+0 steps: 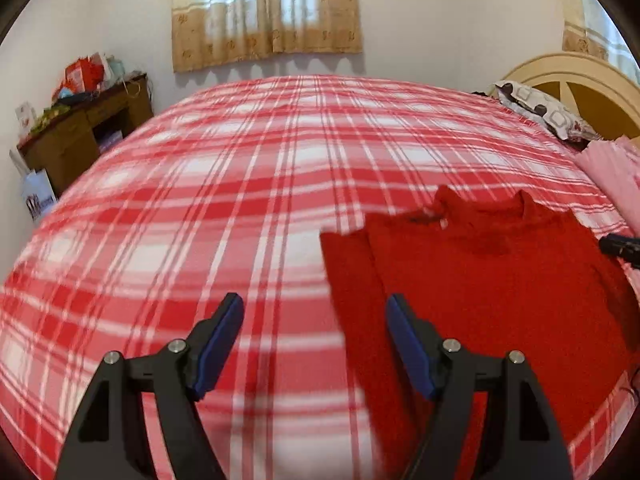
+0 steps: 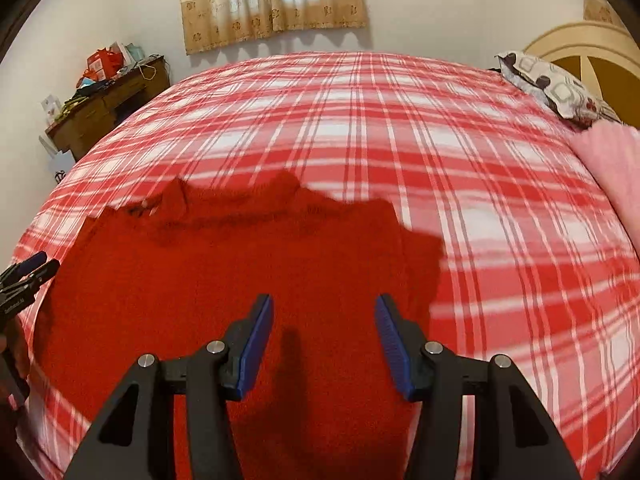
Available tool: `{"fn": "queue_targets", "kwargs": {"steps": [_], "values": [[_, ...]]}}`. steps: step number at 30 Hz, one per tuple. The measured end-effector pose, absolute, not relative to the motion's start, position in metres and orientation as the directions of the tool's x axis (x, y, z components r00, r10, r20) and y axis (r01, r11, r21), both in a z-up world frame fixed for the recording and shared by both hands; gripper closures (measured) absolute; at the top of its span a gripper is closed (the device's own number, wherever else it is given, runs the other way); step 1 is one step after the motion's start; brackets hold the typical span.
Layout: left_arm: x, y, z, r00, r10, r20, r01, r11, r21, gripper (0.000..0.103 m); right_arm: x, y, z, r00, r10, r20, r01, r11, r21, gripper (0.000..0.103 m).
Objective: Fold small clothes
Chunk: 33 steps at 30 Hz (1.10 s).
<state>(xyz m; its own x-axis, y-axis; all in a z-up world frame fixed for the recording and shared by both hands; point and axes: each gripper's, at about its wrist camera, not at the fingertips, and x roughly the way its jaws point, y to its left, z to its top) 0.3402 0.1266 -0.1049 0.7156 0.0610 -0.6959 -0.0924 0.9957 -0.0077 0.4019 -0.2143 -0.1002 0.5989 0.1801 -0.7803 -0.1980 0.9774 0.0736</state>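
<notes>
Left gripper (image 1: 315, 322): nearest to us in the left wrist view, bottom centre; blue-padded jaws spread wide, nothing between them. We see the left finger above bare plaid, the right finger above the sweater's left sleeve.
Right gripper (image 2: 324, 320): bottom centre of the right wrist view; jaws wide apart, holding nothing. We see it poised over the sweater body, a dark shadow on the knit between the fingers.
Red sweater (image 1: 492, 280): lies flat on the bedspread, lower right of the left wrist view and lower left to centre of the right wrist view (image 2: 224, 272). Collar toward the top of the frame; one sleeve runs down beside the body in the left wrist view.
Other gripper, cross views: the right gripper's tip shows at the right edge of the left wrist view, over the sweater's right side; the left gripper shows at the left edge of the right wrist view, at the sweater's edge.
Plaid bedspread (image 1: 224, 184): red and white checks, fills most of both frames; blurred low in the frame.
Pillow (image 1: 540, 112): patterned, upper right, against the arched headboard (image 1: 580, 76).
Pink blanket (image 2: 612, 160): right edge, just below the pillow.
Wooden desk (image 1: 92, 128): upper left, cluttered with bags and boxes.
Curtain (image 1: 264, 12): beige, top centre, over a bright window.
</notes>
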Motion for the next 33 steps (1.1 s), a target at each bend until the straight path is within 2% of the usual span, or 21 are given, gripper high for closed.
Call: {"fn": "queue_targets", "kwargs": {"steps": [6,8,13,21,27,31,33], "values": [[0.305,0.115,-0.1,0.736,0.009,-0.677,-0.056,0.997,-0.047,0.027,0.356,-0.243,-0.094,0.627,0.227,-0.746,-0.156,0.974,0.166,0.049],[0.3,0.108,-0.102,0.738,0.006,-0.675,-0.042,0.998,-0.037,0.023,0.346,-0.243,-0.097,0.627,0.255,-0.736,-0.174,0.967,0.186,0.049],[0.301,0.1,-0.115,0.729,0.012,-0.685,-0.039,0.999,-0.024,0.022,0.343,-0.24,-0.119,0.576,0.293,-0.763,-0.206,0.956,0.211,0.049],[0.295,0.103,-0.124,0.717,0.041,-0.696,-0.068,0.998,-0.011,0.015,0.33,-0.224,-0.128,0.553,0.206,-0.807,-0.21,0.972,0.105,0.049],[0.278,0.112,-0.115,0.753,0.04,-0.657,-0.088,0.995,-0.041,0.015,0.324,-0.203,-0.11,0.598,0.237,-0.766,-0.24,0.964,0.112,0.049],[0.271,0.114,-0.118,0.748,0.023,-0.663,-0.089,0.994,-0.066,0.014,0.334,-0.187,-0.134,0.546,0.188,-0.816,-0.235,0.97,0.066,0.049],[0.267,0.116,-0.116,0.755,0.015,-0.656,-0.088,0.993,-0.078,0.014,0.332,-0.19,-0.138,0.564,0.199,-0.801,-0.229,0.97,0.079,0.047]]}}
